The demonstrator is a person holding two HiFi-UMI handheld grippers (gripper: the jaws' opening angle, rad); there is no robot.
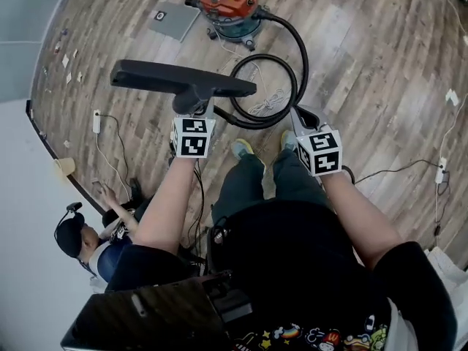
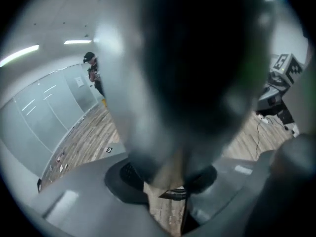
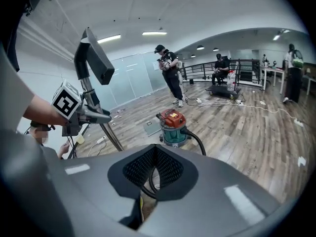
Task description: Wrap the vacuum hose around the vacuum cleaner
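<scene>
Barely begun. Clamps left tongs [image 1: 196,114] on the neck of the nozzle [image 1: 175,77], raised off the floor [image 1: 365,64]; pinches right tongs [image 1: 306,117] shut on the hose [image 1: 296,46]. Yet to wind any of that loose loop round the vacuum cleaner [image 1: 230,7], standing well apart ahead.

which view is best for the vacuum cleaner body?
Right gripper view: the vacuum cleaner stands side-on, red lid, teal tank, hose plugged in. Head view shows it small, from above, near the top edge. Left gripper view shows none of it; the blurred wand fills the frame.
</scene>
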